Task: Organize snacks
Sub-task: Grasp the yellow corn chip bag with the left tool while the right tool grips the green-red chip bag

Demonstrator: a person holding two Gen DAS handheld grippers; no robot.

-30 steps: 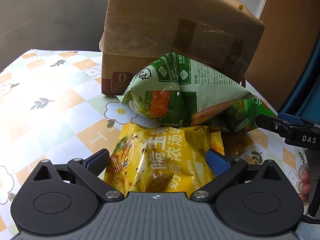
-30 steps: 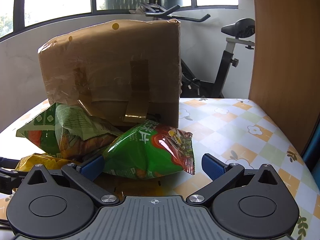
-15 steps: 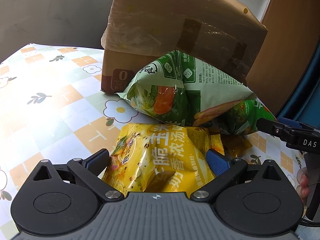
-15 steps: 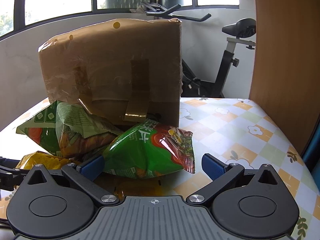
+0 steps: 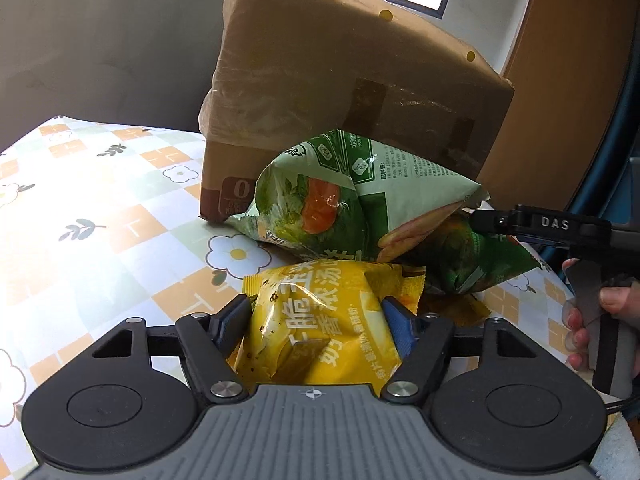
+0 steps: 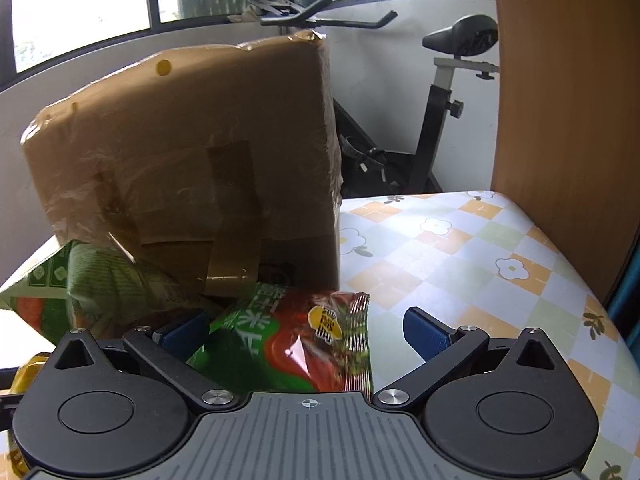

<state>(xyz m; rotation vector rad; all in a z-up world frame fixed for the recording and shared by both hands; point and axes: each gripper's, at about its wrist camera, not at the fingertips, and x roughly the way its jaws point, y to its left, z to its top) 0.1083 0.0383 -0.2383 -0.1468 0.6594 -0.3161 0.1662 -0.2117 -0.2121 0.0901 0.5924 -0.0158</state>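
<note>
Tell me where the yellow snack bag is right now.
In the left wrist view the yellow snack bag lies on the table between the closing blue pads of the left gripper, just in front of the pale green bag that leans against the cardboard box.

My left hand-held gripper (image 5: pixel 314 322) is closing on the corn snack packet (image 5: pixel 320 332) lying nearest me on the surface (image 5: pixel 100 216). Behind it a vegetable chip bag (image 5: pixel 360 208) is leaning against the taped cardboard box (image 5: pixel 340 92). To its right, another snack bag (image 6: pixel 288 344) is sitting between my right hand-held gripper's (image 6: pixel 308 330) fingers.
</note>
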